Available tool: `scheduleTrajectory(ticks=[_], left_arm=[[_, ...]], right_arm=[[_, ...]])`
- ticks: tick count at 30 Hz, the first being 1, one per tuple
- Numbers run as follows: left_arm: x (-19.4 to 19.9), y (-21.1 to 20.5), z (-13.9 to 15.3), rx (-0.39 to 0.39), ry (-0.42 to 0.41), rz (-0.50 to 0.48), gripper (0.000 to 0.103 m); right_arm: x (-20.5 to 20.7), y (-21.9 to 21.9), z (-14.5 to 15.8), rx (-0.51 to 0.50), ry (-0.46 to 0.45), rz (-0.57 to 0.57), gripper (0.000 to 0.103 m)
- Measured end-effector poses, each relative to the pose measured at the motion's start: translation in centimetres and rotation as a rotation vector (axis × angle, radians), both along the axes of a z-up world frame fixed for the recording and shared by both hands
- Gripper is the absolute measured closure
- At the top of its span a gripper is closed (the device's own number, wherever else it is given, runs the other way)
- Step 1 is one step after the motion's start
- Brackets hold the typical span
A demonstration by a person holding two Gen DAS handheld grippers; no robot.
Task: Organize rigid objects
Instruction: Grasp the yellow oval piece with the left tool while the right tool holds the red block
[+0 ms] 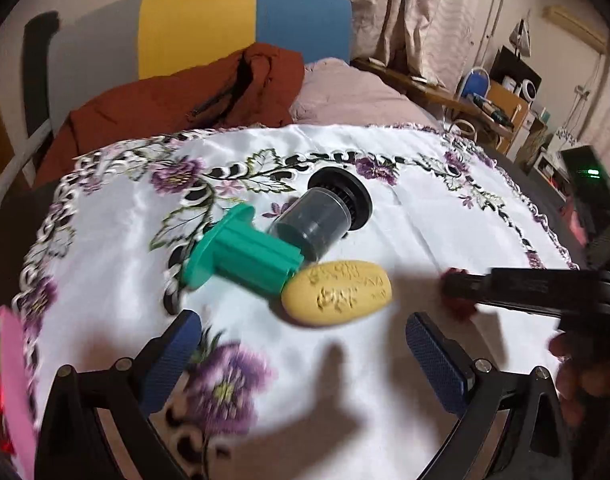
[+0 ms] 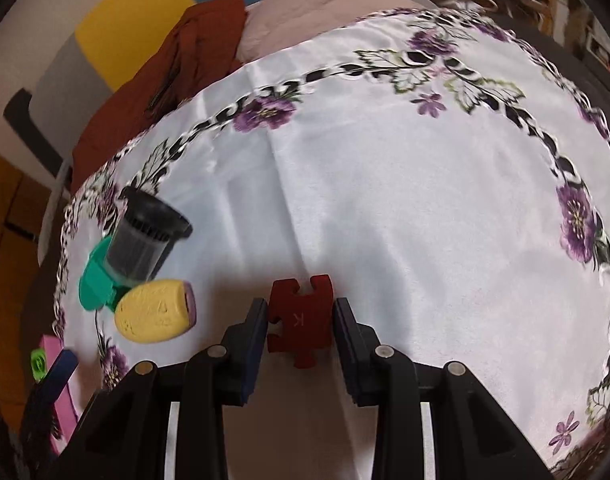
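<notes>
A flat dark-red puzzle piece [image 2: 299, 320] sits clamped between gripper pads, while a green flanged plastic peg [image 1: 241, 254], smoky translucent cup [image 1: 317, 224] and yellow embossed oval [image 1: 339, 294] lie clustered, touching.

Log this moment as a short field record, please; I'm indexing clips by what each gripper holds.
surface: white floral tablecloth
right gripper: shut on red puzzle piece
left gripper: open, empty, above the cloth
loose cluster: green flanged part, dark clear cylinder, yellow embossed oval
cluster contact: green part touches the oval
left edge: pink box, partly out of frame
</notes>
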State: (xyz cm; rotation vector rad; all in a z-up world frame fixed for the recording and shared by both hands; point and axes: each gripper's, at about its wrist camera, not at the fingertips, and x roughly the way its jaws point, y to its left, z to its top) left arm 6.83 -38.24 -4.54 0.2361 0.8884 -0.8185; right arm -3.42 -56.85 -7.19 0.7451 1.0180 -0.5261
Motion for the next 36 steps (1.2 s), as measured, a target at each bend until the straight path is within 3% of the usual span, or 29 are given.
scheduleTrajectory(ticks=[6, 10, 14, 17, 22, 25, 28, 30, 36], left_arm=[[1.6, -2.1, -1.4, -0.054, 0.077, -0.095, 0.000], [0.1, -2.5, -1.6, -0.115, 0.120, -0.212, 0.000], [-3.0, -2.6, -1.8, -0.115, 0.138, -0.366, 0.000], [-5.3, -2.7, -1.6, -0.055, 0.062, -0.416, 0.000], [-4.8, -3.4, 0.0, -0.027, -0.078, -0.272, 0.000], [-5.1, -4.6, 0.4, -0.016, -0.135, -0.281, 0.000], [-5.6, -6.6, 0.0, 0.045, -0.195, -0.299, 0.013], [-4.9, -7.6, -0.8, 0.079, -0.162, -0.297, 0.033], [-3.0, -7.1, -2.4, 0.084, -0.060, -0.223, 0.057]], right_arm=[[-0.9, -1.4, -0.1, 0.028, -0.014, -0.073, 0.070], [-1.0, -1.5, -0.1, 0.041, -0.021, -0.083, 0.070], [-1.1, -1.5, -0.2, 0.050, -0.027, -0.093, 0.070], [-1.6, -1.8, -0.2, 0.059, -0.034, -0.111, 0.070], [-2.3, -2.4, -0.2, 0.062, -0.039, -0.151, 0.070], [-2.5, -2.5, -0.2, 0.068, -0.043, -0.161, 0.070], [-2.4, -2.4, -0.3, 0.062, -0.037, -0.156, 0.070], [-2.3, -2.4, -0.3, 0.061, -0.035, -0.155, 0.070], [-2.3, -2.5, -0.3, 0.058, -0.032, -0.152, 0.070]])
